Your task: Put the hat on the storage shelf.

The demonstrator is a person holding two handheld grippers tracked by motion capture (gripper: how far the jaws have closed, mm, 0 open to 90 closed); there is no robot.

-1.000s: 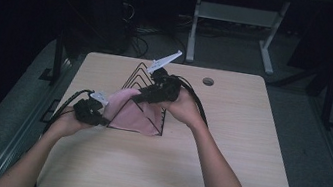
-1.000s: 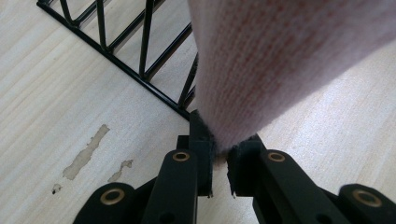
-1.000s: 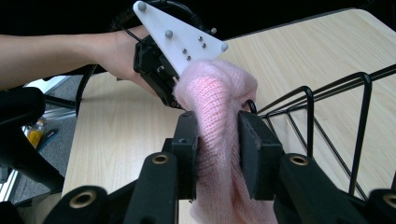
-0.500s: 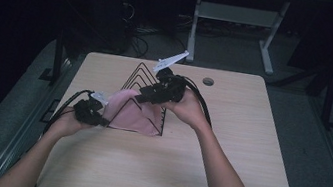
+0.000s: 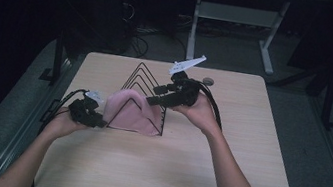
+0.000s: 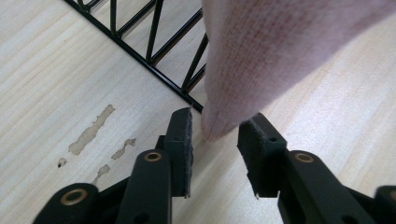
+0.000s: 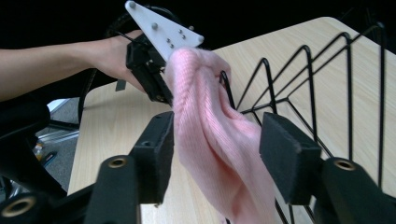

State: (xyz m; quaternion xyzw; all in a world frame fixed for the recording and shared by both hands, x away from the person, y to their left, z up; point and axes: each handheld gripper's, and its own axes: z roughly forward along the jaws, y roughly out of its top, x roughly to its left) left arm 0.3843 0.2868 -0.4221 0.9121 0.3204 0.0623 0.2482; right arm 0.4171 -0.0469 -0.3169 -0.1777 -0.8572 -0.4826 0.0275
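Observation:
A pink knitted cloth (image 5: 132,113) hangs over the front triangle of a black wire rack (image 5: 142,77) on the wooden table (image 5: 222,173). My left gripper (image 5: 99,122) sits low at the cloth's left end. Its jaws have just been opening, and the cloth's corner (image 6: 219,126) hangs loose between the pads (image 6: 183,140) of that left gripper (image 6: 215,128). My right gripper (image 5: 152,96) points at the rack's top right. It too has just been opening, so my right gripper (image 7: 217,135) is open around the cloth (image 7: 210,130), whose fold rests against one pad.
The rack's wires (image 7: 317,79) stand just right of the right jaws, and its base bar (image 6: 149,65) runs ahead of the left jaws. The left gripper (image 7: 154,74) shows beyond the cloth. A small round disc (image 5: 208,81) lies near the table's far edge.
Both grippers have let go of the cloth, which now hangs on the rack. The right gripper has drawn back to the right; the left hand has stayed put.

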